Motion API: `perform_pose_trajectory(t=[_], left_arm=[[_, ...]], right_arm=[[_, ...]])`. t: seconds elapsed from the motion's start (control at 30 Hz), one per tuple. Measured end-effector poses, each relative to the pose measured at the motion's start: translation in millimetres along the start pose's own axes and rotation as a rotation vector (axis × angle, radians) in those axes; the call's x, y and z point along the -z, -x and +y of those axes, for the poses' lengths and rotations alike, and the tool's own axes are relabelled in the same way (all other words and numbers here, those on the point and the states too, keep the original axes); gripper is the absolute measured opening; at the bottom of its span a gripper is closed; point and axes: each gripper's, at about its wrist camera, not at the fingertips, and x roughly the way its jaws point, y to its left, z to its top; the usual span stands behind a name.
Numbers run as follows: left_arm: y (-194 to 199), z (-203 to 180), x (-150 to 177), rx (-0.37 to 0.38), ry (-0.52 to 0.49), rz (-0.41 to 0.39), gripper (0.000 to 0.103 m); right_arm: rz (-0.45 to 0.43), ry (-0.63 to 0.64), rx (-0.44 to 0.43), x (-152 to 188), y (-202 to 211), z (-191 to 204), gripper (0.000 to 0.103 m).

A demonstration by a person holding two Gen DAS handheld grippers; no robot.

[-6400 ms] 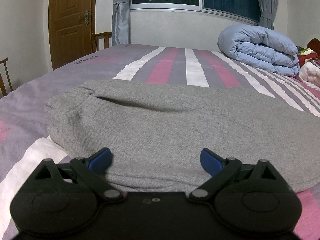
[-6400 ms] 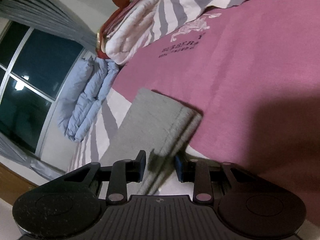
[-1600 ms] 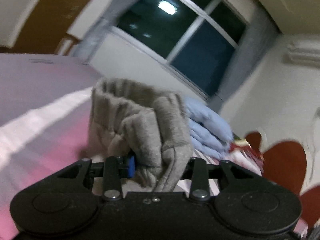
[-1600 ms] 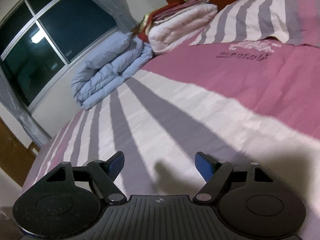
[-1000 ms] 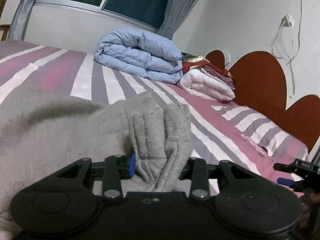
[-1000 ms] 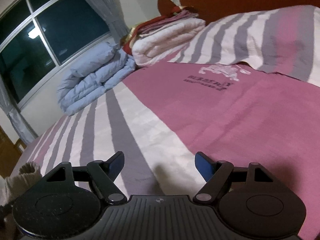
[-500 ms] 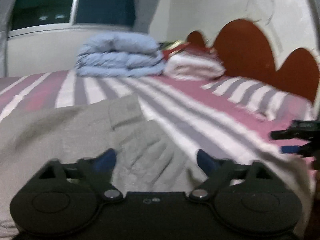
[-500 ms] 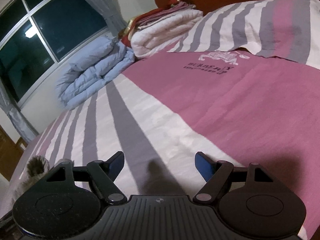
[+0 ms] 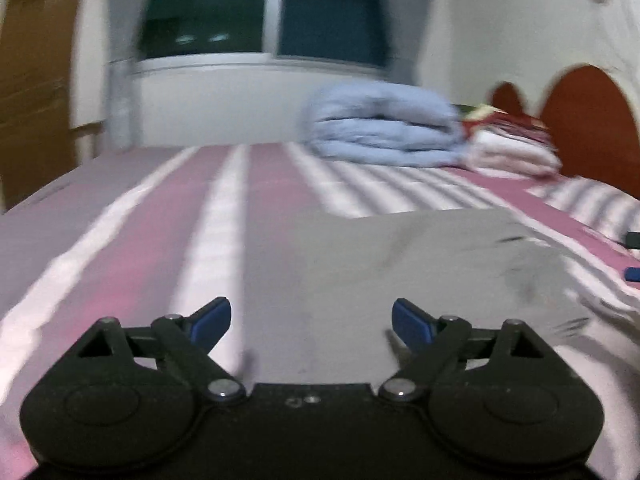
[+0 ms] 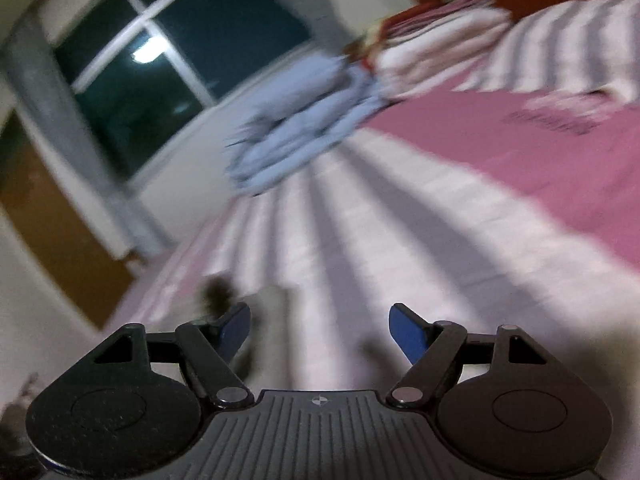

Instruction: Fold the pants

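Motion blur softens the whole left wrist view. The left gripper (image 9: 311, 320) has its two blue-tipped fingers (image 9: 211, 317) spread wide, and nothing is between them. Just in front of it the grey pants (image 9: 400, 276) lie flat on the striped bed cover (image 9: 132, 240), folded into a broad block that reaches from the middle of the picture to the right. The left edge of the pants runs straight away from the camera, next to a white stripe. Their right end looks wrinkled and loose. At the far right border, a small piece of the right gripper (image 9: 632, 256) is visible beside the pants, a dark part and a blue tip. Farther back on the bed a folded light blue duvet (image 9: 384, 124) rests, and just to the right of it a stack of white and red blankets (image 9: 512, 148). Behind them are a dark window (image 9: 264, 8), a brown door (image 9: 36, 80) at the left and a red headboard (image 9: 588, 116) at the right.

The right wrist view is blurred too and tilted. The right gripper (image 10: 320, 330) is also opened wide and holds nothing, above the white and grey stripes of the cover. Only a small grey piece of the pants (image 10: 272, 312) shows, close to the left finger; whether it touches the finger I cannot tell. The duvet (image 10: 296, 128) and the blankets (image 10: 436, 32) lie far behind.
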Motion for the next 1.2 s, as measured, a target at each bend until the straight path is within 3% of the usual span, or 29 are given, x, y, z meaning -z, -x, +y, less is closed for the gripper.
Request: perform_pose_trajectory(t=[0.07, 0.1, 0.13, 0.23, 0.4, 0.53, 0.57, 0.6, 0.67, 0.8, 0.87, 0.93, 0.97, 1.0, 1.03, 1.1, 1.2], left_arm=[[6.2, 22.6, 8.5, -0.047, 0.049, -0.009, 0.084], [7.8, 31.6, 14.6, -0.070, 0.075, -0.009, 0.084], [8.4, 38.0, 17.5, -0.085, 0.091, 0.000, 0.084], [6.0, 47.7, 18.7, -0.146, 0.089, 0.023, 0.084], [8.3, 60.8, 18.5, -0.151, 0.130, 0.022, 0.086], [2.4, 63.4, 18.8, -0.138, 0.138, 0.046, 0.086], [1.0, 64.3, 19.4, -0.137, 0.141, 0.049, 0.086], [1.0, 64.6, 19.1, -0.138, 0.144, 0.049, 0.086], [1.2, 65.0, 21.2, -0.139, 0.145, 0.047, 0.086], [1.1, 61.2, 22.8, -0.136, 0.128, 0.047, 0.087], [-1.3, 60.5, 23.9, -0.137, 0.118, 0.058, 0.087], [-3.5, 59.8, 23.9, -0.145, 0.115, 0.068, 0.087], [-4.3, 60.4, 24.1, -0.148, 0.117, 0.072, 0.087], [-4.5, 60.8, 24.6, -0.149, 0.121, 0.075, 0.087], [-4.9, 61.1, 24.7, -0.150, 0.123, 0.077, 0.087], [-5.7, 61.3, 24.2, -0.156, 0.125, 0.077, 0.088], [-6.2, 59.5, 23.5, -0.171, 0.120, 0.076, 0.088]], right_arm=[[0.030, -0.008, -0.089, 9.8, -15.1, 18.8, 0.066], [0.056, -0.013, -0.127, 15.1, -25.1, 28.4, 0.052], [0.079, -0.016, -0.140, 18.7, -33.2, 34.5, 0.045], [0.115, -0.009, -0.137, 27.4, -53.9, 47.9, 0.045], [0.149, -0.012, -0.137, 34.8, -78.4, 54.3, 0.045], [0.171, -0.022, -0.089, 41.4, -100.4, 57.0, 0.045], [0.184, -0.024, -0.083, 40.3, -106.9, 58.3, 0.042], [0.190, -0.011, -0.074, 39.5, -109.7, 60.7, 0.018], [0.169, -0.003, -0.093, 34.7, -106.8, 68.4, 0.018], [0.040, -0.027, -0.140, 20.4, -77.1, 67.0, 0.018], [0.097, -0.044, -0.081, 24.3, -88.3, 52.4, 0.018], [0.199, -0.092, -0.040, 30.2, -103.0, 35.7, 0.022], [0.179, -0.124, -0.059, 29.3, -96.6, 29.0, 0.024], [0.135, -0.126, -0.060, 26.7, -85.2, 28.5, 0.039], [0.090, -0.113, -0.046, 25.5, -73.4, 29.8, 0.065], [0.042, -0.106, -0.028, 25.4, -57.2, 27.6, 0.085], [0.081, -0.129, -0.054, 28.6, -58.9, 19.1, 0.084]])
